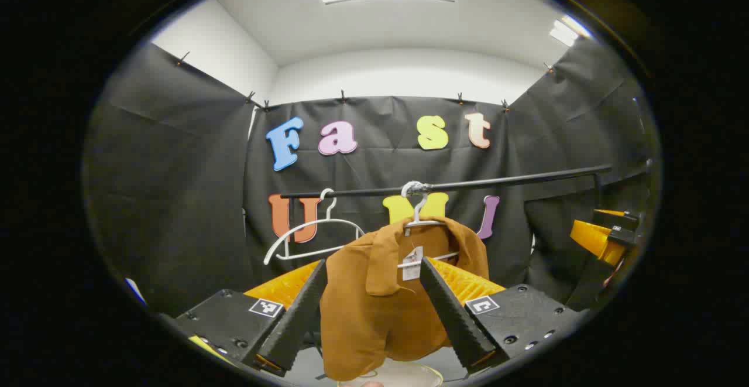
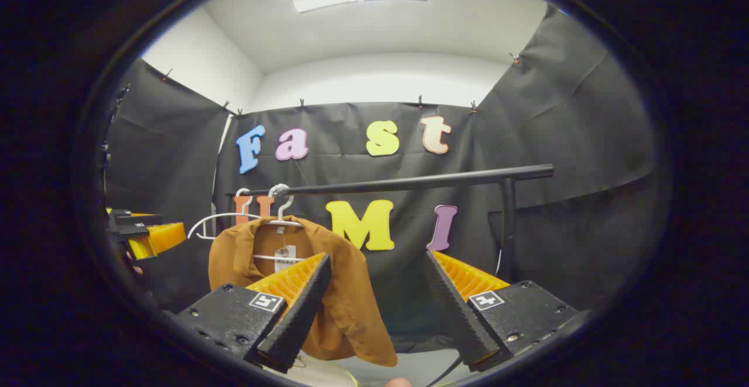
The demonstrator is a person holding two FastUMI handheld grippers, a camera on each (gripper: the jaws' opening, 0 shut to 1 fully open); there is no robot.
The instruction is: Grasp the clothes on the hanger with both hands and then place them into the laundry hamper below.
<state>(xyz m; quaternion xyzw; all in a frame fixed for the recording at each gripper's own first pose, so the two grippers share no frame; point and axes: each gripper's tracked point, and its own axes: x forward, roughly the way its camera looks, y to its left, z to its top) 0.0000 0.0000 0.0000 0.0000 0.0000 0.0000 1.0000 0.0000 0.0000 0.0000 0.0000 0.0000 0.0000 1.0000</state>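
Both claws released. Brown shirt (image 1: 383,293) on its hanger (image 1: 418,214), dead ahead between left claw (image 1: 371,305), left of right claw (image 2: 374,308). Best to pinch each shoulder, lift clear.

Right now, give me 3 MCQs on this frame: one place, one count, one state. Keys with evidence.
1. Where does the brown shirt hang?
A. On a white hanger on the black rail
B. Folded on the floor
C. Held by the right gripper

2. How many white hangers are on the rail?
A. One
B. Two
C. Four

3. State of the left gripper?
A. Shut on the shirt
B. Open, shirt seen between its fingers
C. Shut on the rail

Key: 1 A, its hanger hooks the rail. 2 B, an empty hanger hangs beside it. 3 B, fingers stand wide apart.
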